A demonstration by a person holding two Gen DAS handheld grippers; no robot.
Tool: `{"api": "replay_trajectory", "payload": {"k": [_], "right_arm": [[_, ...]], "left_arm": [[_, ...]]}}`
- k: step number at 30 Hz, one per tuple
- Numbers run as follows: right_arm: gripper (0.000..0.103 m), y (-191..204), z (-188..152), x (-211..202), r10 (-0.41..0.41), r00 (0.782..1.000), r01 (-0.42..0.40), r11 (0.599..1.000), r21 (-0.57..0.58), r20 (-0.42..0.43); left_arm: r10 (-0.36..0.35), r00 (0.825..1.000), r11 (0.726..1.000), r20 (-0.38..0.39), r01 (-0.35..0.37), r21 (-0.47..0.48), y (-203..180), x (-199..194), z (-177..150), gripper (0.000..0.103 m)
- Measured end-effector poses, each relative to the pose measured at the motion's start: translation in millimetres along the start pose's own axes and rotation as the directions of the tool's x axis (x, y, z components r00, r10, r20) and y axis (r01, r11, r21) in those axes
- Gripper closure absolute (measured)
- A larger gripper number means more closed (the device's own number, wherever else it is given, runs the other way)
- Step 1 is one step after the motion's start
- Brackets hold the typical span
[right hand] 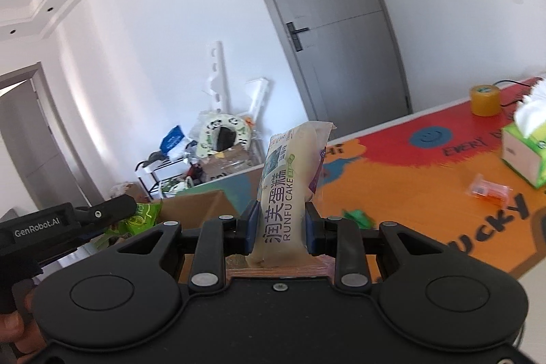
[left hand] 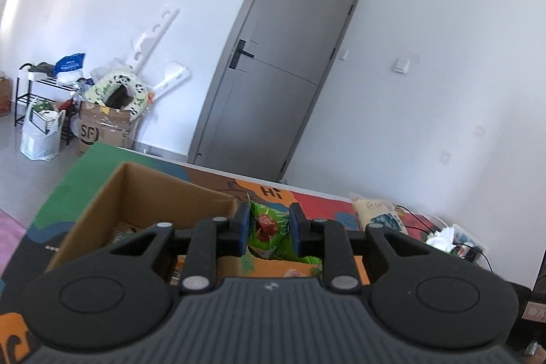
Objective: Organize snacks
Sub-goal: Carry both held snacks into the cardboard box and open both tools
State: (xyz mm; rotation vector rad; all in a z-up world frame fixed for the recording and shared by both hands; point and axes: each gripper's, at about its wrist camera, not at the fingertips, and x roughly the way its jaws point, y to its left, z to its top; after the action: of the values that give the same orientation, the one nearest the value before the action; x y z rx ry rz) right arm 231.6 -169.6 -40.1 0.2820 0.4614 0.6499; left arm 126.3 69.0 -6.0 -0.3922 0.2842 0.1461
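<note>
Left gripper [left hand: 269, 229] clamped on green snack bag [left hand: 269, 227], pads pinching both sides, bag hanging just past the near right corner of open cardboard box [left hand: 143, 203]. Right gripper [right hand: 279, 229] clamped on pale cake packet [right hand: 290, 179], packet standing upright between the pads, printed side facing camera. From right wrist view, left gripper body [right hand: 68, 224] just left, same green bag at its tip above the box rim [right hand: 201, 198].

Likely step: carry both packs over the box and drop in. Doing it well:
- Keep grip low on the packets; soft packs, easy to crush or slip.
- Clear the box wall before lowering.
- Release one side at a time, left first, already nearest the opening.
- Keep cake packet vertical to avoid catching the rim.

Still loose on desk [right hand: 426, 193]: small orange packet [right hand: 489, 190], small green wrapper [right hand: 358, 217]. Also tissue box [right hand: 525, 149], tape roll [right hand: 484, 99], a cable at far edge.

Desk covered in bright printed mat: orange, red, green patches. Room: white walls, grey door [left hand: 286, 57], clutter pile with carton and rack at left wall.
</note>
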Motion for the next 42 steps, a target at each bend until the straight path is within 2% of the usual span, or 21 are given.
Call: {"api": "replay_trajectory", "payload": {"k": [9,19,22,24,26,34,38,41,42], "right_arm": [[0.075,28,3,21,0.045,0.999,-0.046,0.999,-0.027,-0.024],[0.075,56,1,42,0.076,0.995,-0.079,0.995,-0.058,-0.058],[0.075,66,0,48,0.084,0.994,-0.089,0.994,-0.067,-0.069],[0.075,73,-2,52,0.09,0.993,-0.096,0.993,-0.074,-0.077],[0.075,79,-3,56,0.096,0.992,-0.103,0.991,-0.081,-0.085],[0.075,104,-11,75,0.128,0.983,-0.141,0.985,-0.095,-0.128],[0.075,115,-13,85,0.142,0.979,-0.156,0.984,-0.088,-0.148],[0.07,123,-13,92,0.181,0.97,-0.195,0.978,-0.078,-0.163],[0.061,124,-14,91,0.185,0.969,-0.199,0.977,-0.078,-0.165]], "left_arm": [[0.041,0.999,0.999,0.015,-0.04,-0.03,26,-1,9,0.08],[0.071,0.997,0.995,-0.013,-0.071,-0.073,59,6,6,0.08],[0.056,0.997,0.995,-0.049,-0.06,-0.081,66,12,5,0.078],[0.077,0.995,0.993,-0.057,-0.082,-0.089,72,13,5,0.076],[0.083,0.995,0.991,-0.057,-0.088,-0.098,81,10,4,0.072],[0.137,0.989,0.981,-0.045,-0.142,-0.133,108,1,7,0.072],[0.155,0.987,0.976,-0.046,-0.16,-0.147,117,0,12,0.068],[0.164,0.985,0.973,-0.05,-0.17,-0.154,121,0,13,0.062],[0.168,0.985,0.973,-0.049,-0.174,-0.153,121,-1,14,0.06]]}}
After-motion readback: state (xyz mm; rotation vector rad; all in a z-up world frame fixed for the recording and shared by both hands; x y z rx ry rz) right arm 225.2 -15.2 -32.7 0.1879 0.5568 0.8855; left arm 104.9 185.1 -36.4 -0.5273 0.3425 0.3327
